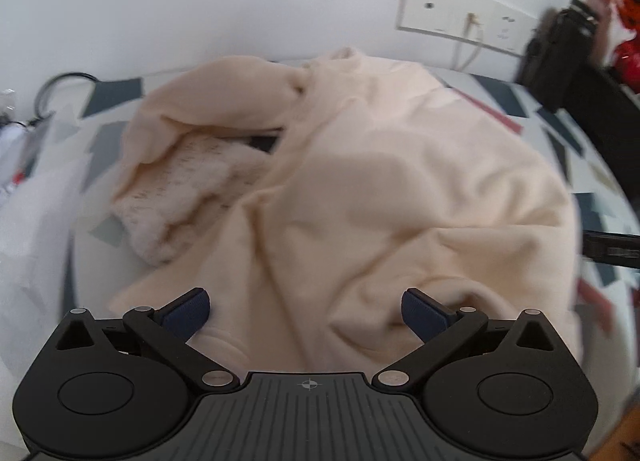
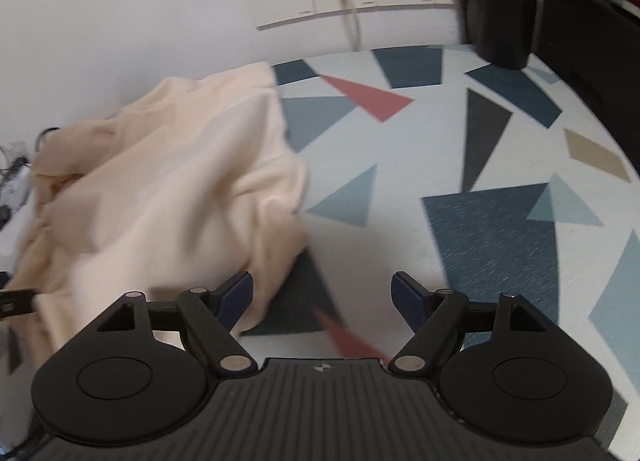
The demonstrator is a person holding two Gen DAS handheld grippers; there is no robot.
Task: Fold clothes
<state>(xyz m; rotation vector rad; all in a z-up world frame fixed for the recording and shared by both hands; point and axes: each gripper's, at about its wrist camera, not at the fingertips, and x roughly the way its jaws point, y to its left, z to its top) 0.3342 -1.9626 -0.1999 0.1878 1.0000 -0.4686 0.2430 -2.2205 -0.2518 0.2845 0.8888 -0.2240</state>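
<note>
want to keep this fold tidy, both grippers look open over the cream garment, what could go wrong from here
1. The cream garment lies bunched in deep creases, so the open left gripper may pinch several layers rather than one edge.
2. The open right gripper sits mostly over the patterned cloth beside the garment's edge and could close on that instead.
3. At the far left, cables lie close to the garment; dragging it could snag them.

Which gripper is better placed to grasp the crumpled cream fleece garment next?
Left, probably. The left gripper hangs open directly over the crumpled cream fleece garment; the right gripper is open beside its edge.
</note>
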